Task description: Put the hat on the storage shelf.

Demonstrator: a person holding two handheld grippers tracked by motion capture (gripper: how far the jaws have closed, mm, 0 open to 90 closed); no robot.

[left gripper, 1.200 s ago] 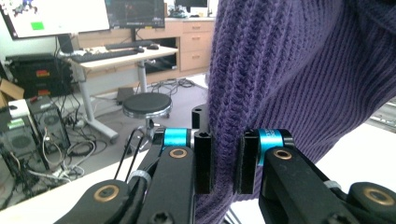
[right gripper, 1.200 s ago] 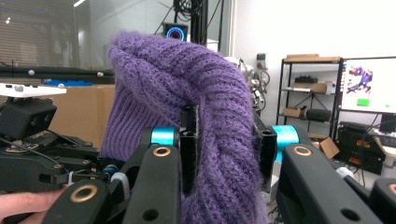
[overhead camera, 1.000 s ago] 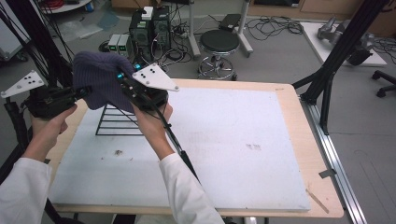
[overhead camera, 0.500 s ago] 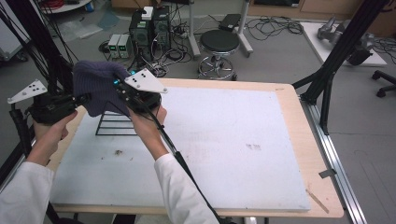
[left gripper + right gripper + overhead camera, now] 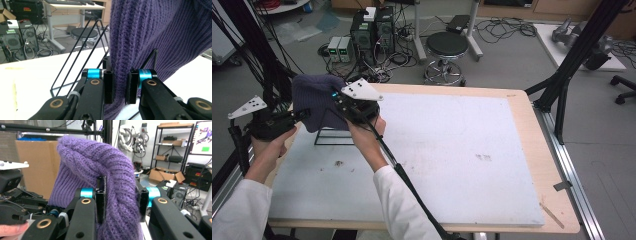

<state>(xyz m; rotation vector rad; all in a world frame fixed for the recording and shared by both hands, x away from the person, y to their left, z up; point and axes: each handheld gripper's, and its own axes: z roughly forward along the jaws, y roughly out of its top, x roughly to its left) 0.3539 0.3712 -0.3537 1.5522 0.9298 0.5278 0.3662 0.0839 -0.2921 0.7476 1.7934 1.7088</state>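
Note:
A purple knitted hat point(image 5: 314, 100) hangs over a black wire stand point(image 5: 333, 136) at the table's far left. My left gripper point(image 5: 301, 116) is shut on the hat's left side; in the left gripper view its pads point(image 5: 108, 86) pinch a fold of the hat point(image 5: 155, 32), with the wire stand point(image 5: 82, 47) just behind. My right gripper point(image 5: 341, 102) is shut on the hat's right side. In the right gripper view the knit point(image 5: 100, 165) bulges between the pads point(image 5: 100, 197).
The white board point(image 5: 437, 150) covers the wooden table, with small dark specks point(image 5: 338, 163) near the front left. Beyond the far edge stand a round stool point(image 5: 447, 47) and computer boxes point(image 5: 372, 30). Black frame posts point(image 5: 572, 55) rise at the right.
Both grippers have come down and toward the table's far left with the hat, lowering it over the wire stand. Both grips are unchanged.

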